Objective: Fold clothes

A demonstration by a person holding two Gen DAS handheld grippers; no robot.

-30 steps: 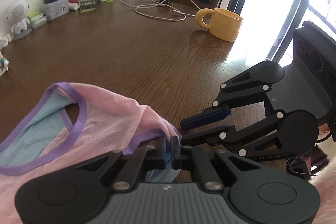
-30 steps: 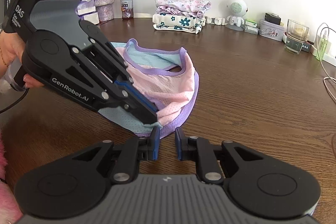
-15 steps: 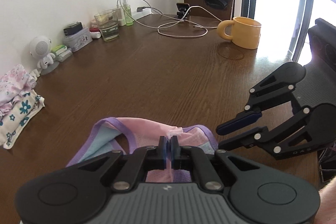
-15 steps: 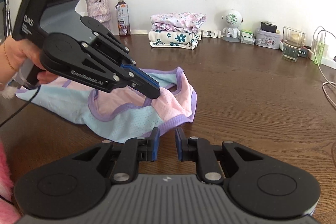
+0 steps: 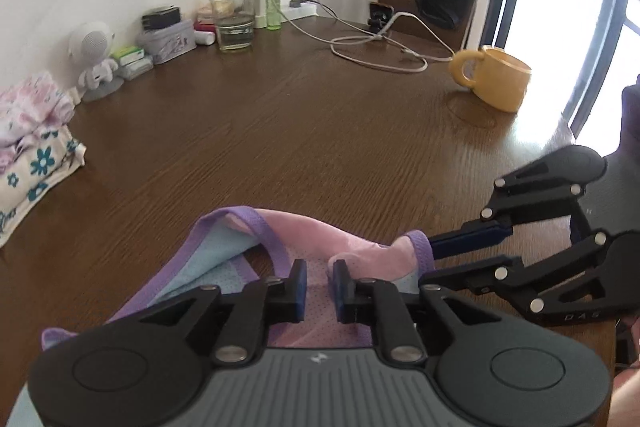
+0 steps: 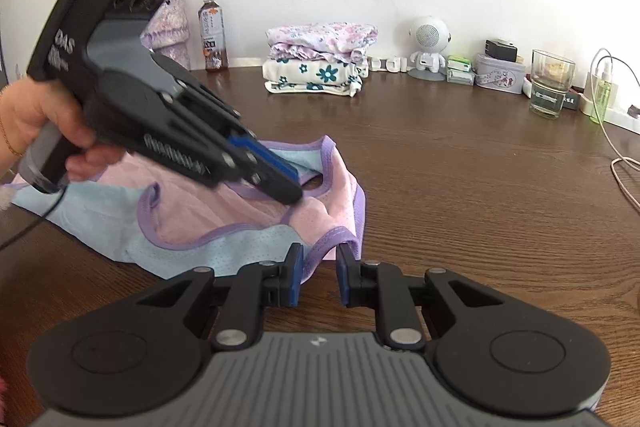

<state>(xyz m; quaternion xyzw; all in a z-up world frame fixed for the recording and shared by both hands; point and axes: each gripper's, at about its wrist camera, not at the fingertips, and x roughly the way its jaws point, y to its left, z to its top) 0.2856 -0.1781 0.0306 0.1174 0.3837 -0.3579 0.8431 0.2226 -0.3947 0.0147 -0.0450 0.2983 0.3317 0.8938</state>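
**Inspector A:** Nearest first. Left tool (image 5: 320,285): fingers spread, nothing pinched, poised over the garment (image 5: 352,255). Right tool (image 6: 318,277): fingers likewise spread, nothing between them, at the garment's near edge.

**Inspector B:** Garment position?

**A:** On the bench (image 6: 480,187), partly doubled over itself, one end bunched. Thin perforated mesh in pink and pale blue, purple binding along the openings.

**B:** Handling?

**A:** My judgement: light, limp, no stiffness; it will sag and slide on the polished wood. The purple binding is the firmest hold, best taken at 2 points along one edge.

**B:** Beyond it?

**A:** A stack of folded clothes (image 6: 320,67) by the wall, well apart. Further off, a yellow mug (image 5: 496,83) and white cable (image 5: 380,51).
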